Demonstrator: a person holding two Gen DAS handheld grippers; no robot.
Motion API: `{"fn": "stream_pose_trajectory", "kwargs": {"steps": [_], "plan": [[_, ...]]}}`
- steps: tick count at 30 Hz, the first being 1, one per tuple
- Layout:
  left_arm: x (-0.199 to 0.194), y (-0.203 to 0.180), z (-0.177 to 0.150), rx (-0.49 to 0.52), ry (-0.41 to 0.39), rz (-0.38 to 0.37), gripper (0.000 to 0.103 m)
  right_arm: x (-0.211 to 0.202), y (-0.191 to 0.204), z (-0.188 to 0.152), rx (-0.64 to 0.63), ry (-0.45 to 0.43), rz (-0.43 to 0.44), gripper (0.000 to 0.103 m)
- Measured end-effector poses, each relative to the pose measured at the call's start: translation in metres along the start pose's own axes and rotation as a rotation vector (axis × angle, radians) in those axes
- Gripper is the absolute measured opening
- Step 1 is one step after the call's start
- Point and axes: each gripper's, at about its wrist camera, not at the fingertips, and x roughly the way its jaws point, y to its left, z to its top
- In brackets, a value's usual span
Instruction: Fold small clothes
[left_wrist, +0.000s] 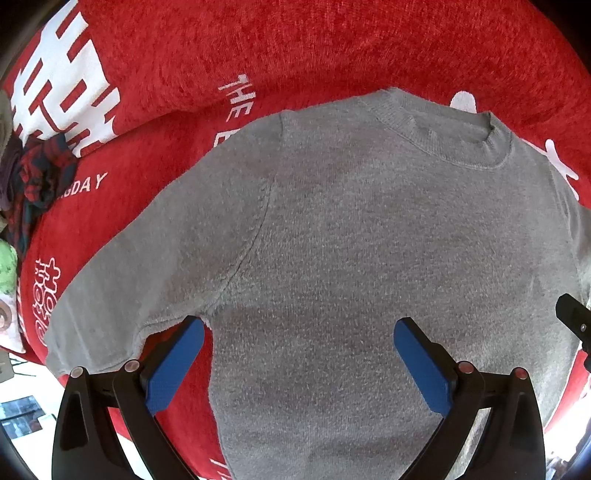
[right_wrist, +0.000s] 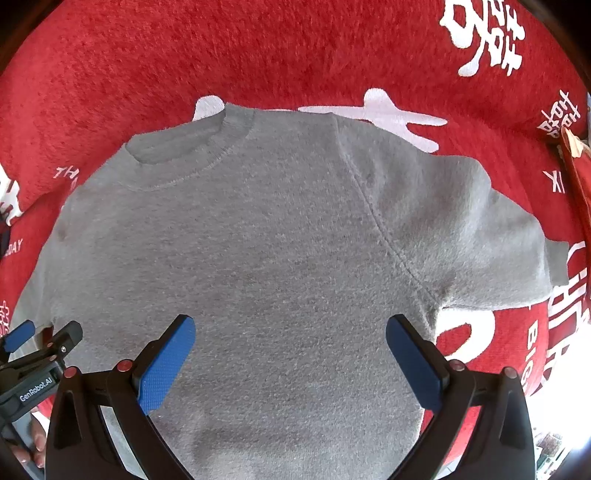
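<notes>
- Across a red fleecy blanket (left_wrist: 332, 48) lies a grey knit sweater (left_wrist: 351, 240), flat and face up, ribbed round collar away from the cameras, both short raglan sleeves spread sideways.
- Its fabric is soft and fuzzy, with stitched seams running from collar to armpits.
- Over the sweater's lower body hover the left gripper (left_wrist: 299, 354) and right gripper (right_wrist: 290, 350); each has black arms and blue textured pads, fingers spread wide, holding nothing.
- White characters and letters are printed on the plush blanket.
- At the left edge of the left view sits a crumpled red-and-dark plaid cloth (left_wrist: 38, 177).
- Fingertips of a hand (right_wrist: 33, 443) show at the right view's lower left.
</notes>
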Motion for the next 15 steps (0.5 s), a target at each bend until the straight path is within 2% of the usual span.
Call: {"fn": "stream_pose_trajectory", "kwargs": {"steps": [15], "plan": [[-0.005, -0.015, 0.000, -0.024, 0.002, 0.017, 0.103, 0.008, 0.002, 0.000, -0.054, 0.021, 0.029, 0.103]]}}
